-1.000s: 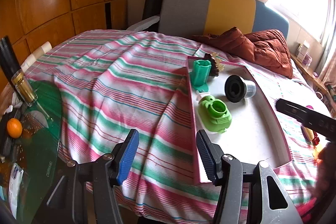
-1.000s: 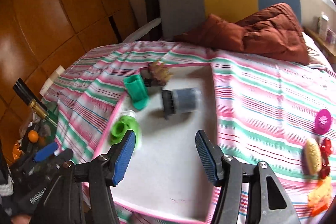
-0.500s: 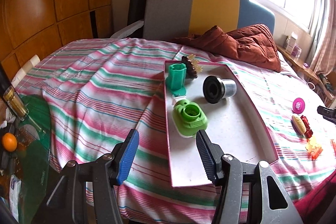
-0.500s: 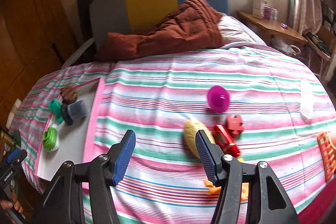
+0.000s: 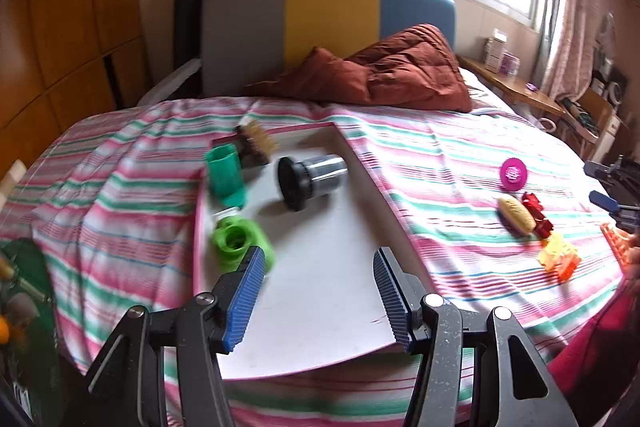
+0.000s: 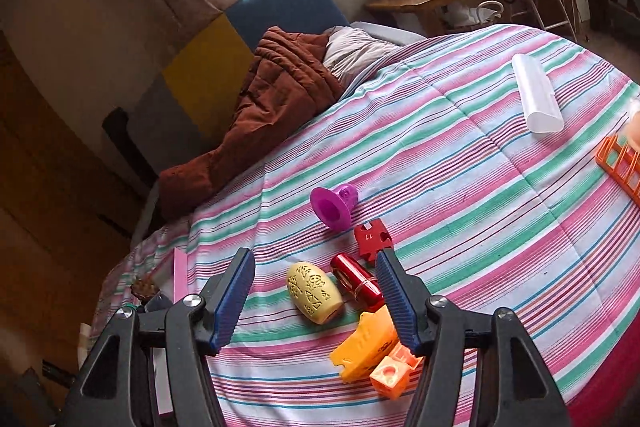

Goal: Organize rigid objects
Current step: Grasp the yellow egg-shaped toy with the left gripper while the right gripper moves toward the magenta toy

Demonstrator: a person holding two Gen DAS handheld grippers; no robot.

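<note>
Striped bedding (image 6: pixel 460 163) in pink, green and white covers the bed that carries everything. Loose rigid objects lie in a cluster on it: a yellow egg-shaped piece (image 6: pixel 315 292) just beside a red cylinder (image 6: pixel 357 281), a red flat block (image 6: pixel 373 238) behind them, a magenta funnel (image 6: pixel 333 205) farther back, and an orange-yellow piece (image 6: pixel 366 345) touching a small orange cube (image 6: pixel 390 381) nearest the camera. The right tool (image 6: pixel 315 301) hovers over this cluster, its jaws apart and just opened a little wider, nothing between the pads. Well to the left, a white tray (image 5: pixel 328 291) with a pink rim holds a black-and-grey cylinder (image 5: pixel 310 182), a teal cup (image 5: pixel 225 174), a green ring piece (image 5: pixel 238 241) and a brush (blurred) (image 5: pixel 256 143). The left tool (image 5: pixel 318 293) hangs above the tray, jaws apart and empty. A brown quilt (image 5: pixel 384 75) lies at the headboard.
</note>
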